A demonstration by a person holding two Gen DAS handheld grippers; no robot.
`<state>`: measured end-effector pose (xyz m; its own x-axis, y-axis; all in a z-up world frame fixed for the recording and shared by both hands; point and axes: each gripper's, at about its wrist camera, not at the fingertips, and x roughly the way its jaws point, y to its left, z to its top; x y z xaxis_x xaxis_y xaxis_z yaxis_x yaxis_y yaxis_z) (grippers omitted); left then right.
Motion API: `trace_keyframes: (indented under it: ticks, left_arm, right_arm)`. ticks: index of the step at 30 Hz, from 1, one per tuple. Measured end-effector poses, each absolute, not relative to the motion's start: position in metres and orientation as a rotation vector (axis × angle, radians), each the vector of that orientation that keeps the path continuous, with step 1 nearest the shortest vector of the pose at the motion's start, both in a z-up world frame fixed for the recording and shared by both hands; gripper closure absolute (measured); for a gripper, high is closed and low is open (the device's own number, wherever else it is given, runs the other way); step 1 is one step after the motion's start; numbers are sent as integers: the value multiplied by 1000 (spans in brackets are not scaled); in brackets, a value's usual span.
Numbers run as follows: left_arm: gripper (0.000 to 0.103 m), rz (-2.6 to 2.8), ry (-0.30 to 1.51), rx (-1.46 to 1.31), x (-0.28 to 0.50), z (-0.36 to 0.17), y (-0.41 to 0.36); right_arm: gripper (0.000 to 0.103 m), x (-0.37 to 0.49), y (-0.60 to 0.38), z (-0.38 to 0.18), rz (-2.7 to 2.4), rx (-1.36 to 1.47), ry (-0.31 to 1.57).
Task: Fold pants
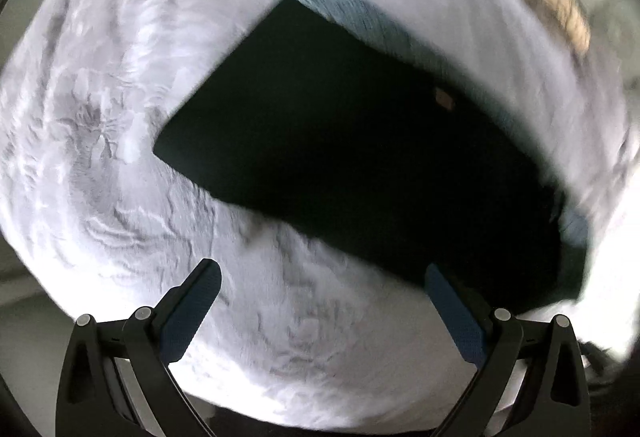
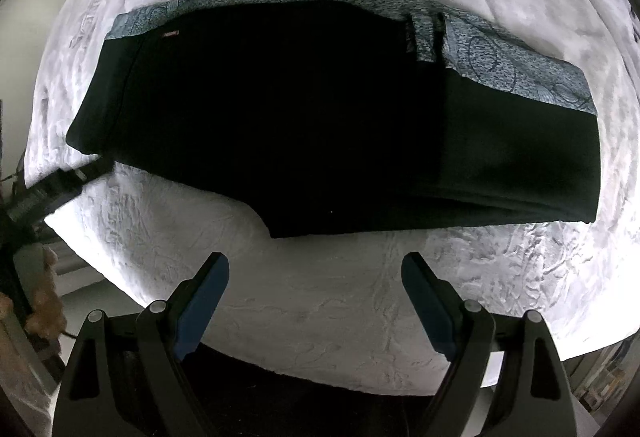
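Right wrist view: black pants (image 2: 320, 117) lie folded on white bedspread (image 2: 320, 297) (both grippers' fingers spread, empty).

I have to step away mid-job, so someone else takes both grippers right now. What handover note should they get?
Left gripper: open, holding nothing, above the white bedspread beside the pants.
Right gripper: open, holding nothing, facing the long near edge of the pants.
Black pants: lying flat on the bedspread, over a blue patterned cloth that shows along their far edge.
Done: legs appear laid one over the other lengthwise.
Left: probably fold the length across into a compact stack; neither gripper touches the fabric yet.
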<state>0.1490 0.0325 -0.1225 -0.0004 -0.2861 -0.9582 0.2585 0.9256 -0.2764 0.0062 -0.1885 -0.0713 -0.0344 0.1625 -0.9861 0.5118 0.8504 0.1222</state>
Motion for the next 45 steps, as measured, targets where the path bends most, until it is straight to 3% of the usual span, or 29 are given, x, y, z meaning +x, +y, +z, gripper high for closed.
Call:
trace_keyframes:
  ticks: [5, 14, 21, 28, 31, 32, 33, 36, 39, 45]
  left_arm:
    - [1, -520, 1509, -314, 175, -130, 62]
    - [1, -566, 1521, -492, 171, -163, 53]
    - [1, -515, 1508, -495, 183, -172, 41]
    - [1, -600, 1383, -385, 177, -127, 20]
    - [1, -524, 1435, -292, 182, -145, 12]
    - [7, -498, 1449, -286, 184, -150, 12]
    - [27, -447, 1461, -268, 186, -156, 12]
    - [57, -368, 1451, -167, 186, -161, 12]
    - [63, -377, 1345, -2, 175, -143, -1]
    - [64, -365, 1079, 485, 135, -133, -52]
  right_arm:
    - [13, 4, -190, -74, -300, 543, 1617]
    - [13, 9, -181, -82, -284, 513, 1646]
    - [13, 11, -185, -88, -279, 502, 1658]
    - [13, 15, -197, -78, -260, 530, 1595]
    - [13, 27, -207, -73, -248, 522, 1562]
    - [13, 32, -209, -71, -243, 515, 1554]
    - [13, 38, -212, -69, -237, 506, 1545]
    - [13, 65, -221, -57, -194, 464, 1503]
    - [13, 100, -221, -44, -116, 448, 1470]
    - [13, 191, -197, -23, 86, 459, 1452]
